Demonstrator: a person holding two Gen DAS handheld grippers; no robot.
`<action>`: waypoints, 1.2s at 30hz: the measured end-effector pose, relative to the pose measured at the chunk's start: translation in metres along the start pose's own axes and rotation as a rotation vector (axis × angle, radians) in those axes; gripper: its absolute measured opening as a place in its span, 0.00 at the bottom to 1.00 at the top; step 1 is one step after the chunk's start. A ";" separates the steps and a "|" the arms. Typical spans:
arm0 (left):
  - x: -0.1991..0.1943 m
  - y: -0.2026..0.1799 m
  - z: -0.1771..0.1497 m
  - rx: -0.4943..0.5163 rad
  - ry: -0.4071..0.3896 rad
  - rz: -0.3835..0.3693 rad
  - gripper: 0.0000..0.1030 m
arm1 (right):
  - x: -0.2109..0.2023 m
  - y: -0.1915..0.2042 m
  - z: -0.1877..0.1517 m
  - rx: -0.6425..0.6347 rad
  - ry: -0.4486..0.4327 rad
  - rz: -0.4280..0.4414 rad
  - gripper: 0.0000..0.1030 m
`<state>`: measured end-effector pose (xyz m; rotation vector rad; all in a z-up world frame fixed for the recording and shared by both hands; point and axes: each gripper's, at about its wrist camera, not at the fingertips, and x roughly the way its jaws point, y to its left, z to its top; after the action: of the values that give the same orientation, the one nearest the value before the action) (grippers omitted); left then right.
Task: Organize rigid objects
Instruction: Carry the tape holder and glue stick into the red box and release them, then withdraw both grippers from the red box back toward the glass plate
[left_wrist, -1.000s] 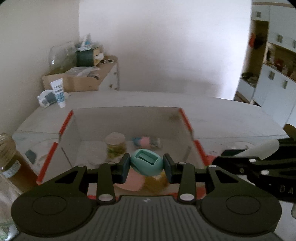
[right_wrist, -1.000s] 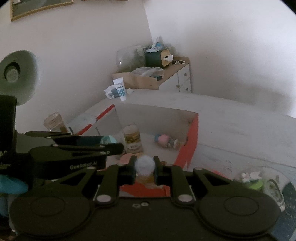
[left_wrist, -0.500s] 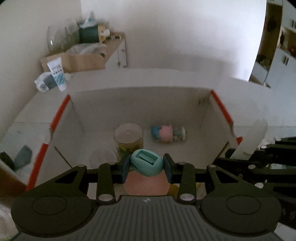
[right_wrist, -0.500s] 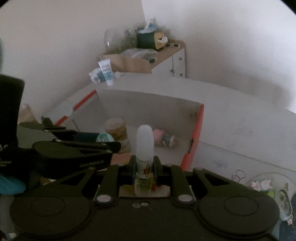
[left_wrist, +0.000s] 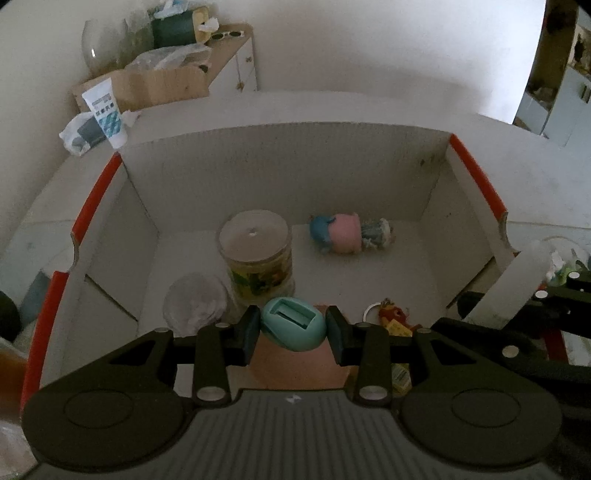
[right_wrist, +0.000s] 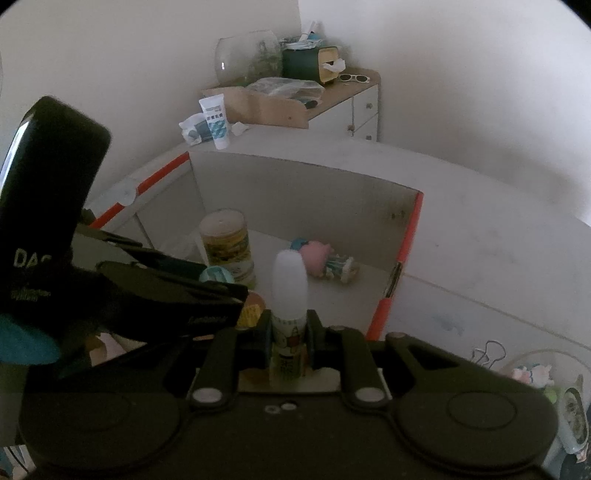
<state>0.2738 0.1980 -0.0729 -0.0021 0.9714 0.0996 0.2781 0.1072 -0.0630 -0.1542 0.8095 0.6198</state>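
Observation:
My left gripper (left_wrist: 292, 329) is shut on a teal egg-shaped object (left_wrist: 293, 325) and hangs over the near part of an open white cardboard box (left_wrist: 288, 147) with red-edged flaps. In the right wrist view my right gripper (right_wrist: 289, 338) is shut on a small white-capped bottle (right_wrist: 289, 284), held upright above the box's near right corner. The same bottle (left_wrist: 517, 284) shows at the right edge of the left wrist view. Inside the box stand a clear-lidded jar (left_wrist: 256, 254), a pink and blue toy figure (left_wrist: 347, 233) lying on its side, a crumpled clear wrapper (left_wrist: 195, 301) and a small orange keyring toy (left_wrist: 391, 317).
A white and blue tube (left_wrist: 105, 112) and a wrapped packet (left_wrist: 79, 133) sit on the table behind the box. A cabinet (right_wrist: 354, 107) beyond carries a cardboard tray, a glass bowl and sunglasses. A clear dish (right_wrist: 546, 373) with small items and binder clips (right_wrist: 487, 352) lies right of the box.
Both grippers have come forward and down over the box and tipped further downward. The box interior now fills the left view. Each grip is unchanged.

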 end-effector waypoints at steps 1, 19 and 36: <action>0.000 0.000 0.000 0.002 0.002 -0.002 0.37 | 0.000 0.001 0.000 -0.004 -0.002 -0.005 0.17; -0.033 -0.002 -0.010 -0.026 -0.077 0.021 0.57 | -0.025 0.007 -0.005 -0.036 -0.037 -0.016 0.47; -0.093 -0.022 -0.033 -0.006 -0.170 0.023 0.57 | -0.096 0.009 -0.022 -0.052 -0.131 -0.014 0.64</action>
<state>0.1966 0.1669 -0.0157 0.0121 0.8011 0.1216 0.2087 0.0630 -0.0088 -0.1652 0.6655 0.6313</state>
